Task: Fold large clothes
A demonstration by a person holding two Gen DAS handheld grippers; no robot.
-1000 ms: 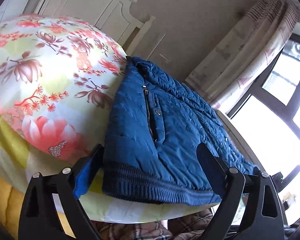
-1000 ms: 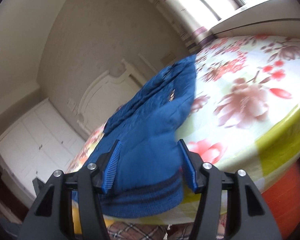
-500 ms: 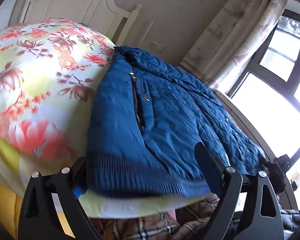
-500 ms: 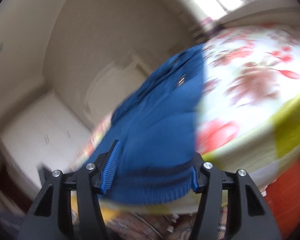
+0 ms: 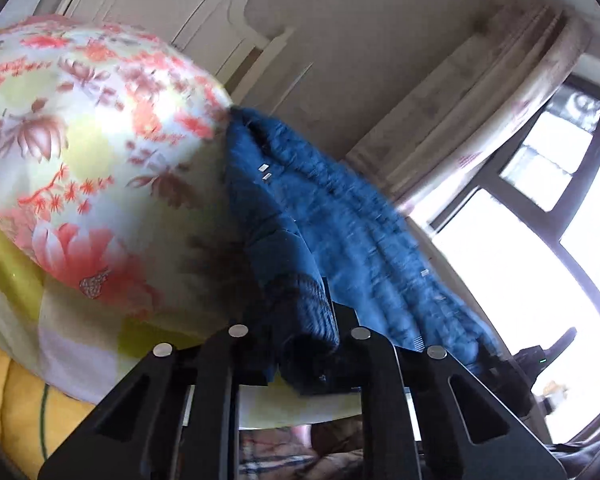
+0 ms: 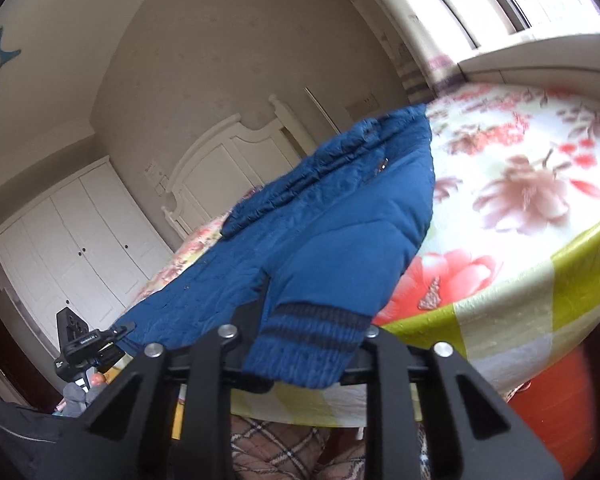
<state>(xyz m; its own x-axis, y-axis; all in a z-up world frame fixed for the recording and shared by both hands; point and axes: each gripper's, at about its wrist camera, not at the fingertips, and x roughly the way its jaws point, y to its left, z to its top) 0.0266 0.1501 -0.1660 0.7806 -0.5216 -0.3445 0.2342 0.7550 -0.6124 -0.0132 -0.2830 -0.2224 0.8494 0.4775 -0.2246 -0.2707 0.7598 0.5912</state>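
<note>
Both the left hand-held gripper (image 5: 300, 344) and right hand-held gripper (image 6: 306, 346) have closed from wide open onto the jacket's (image 5: 340, 220) ribbed hem.

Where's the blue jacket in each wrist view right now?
Left wrist: jacket runs from centre to lower right, its ribbed hem pinched in the left hand-held gripper.
Right wrist: jacket fills the centre, ribbed hem in the right hand-held gripper.
Shared landmark: white headboard.

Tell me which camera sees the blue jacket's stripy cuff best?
The right wrist view: the cuff sits sharp and well lit between the right gripper fingers, its dark stripes plain. The left wrist view shows only a dark, shadowed ribbed edge of the jacket in the left gripper.
</note>
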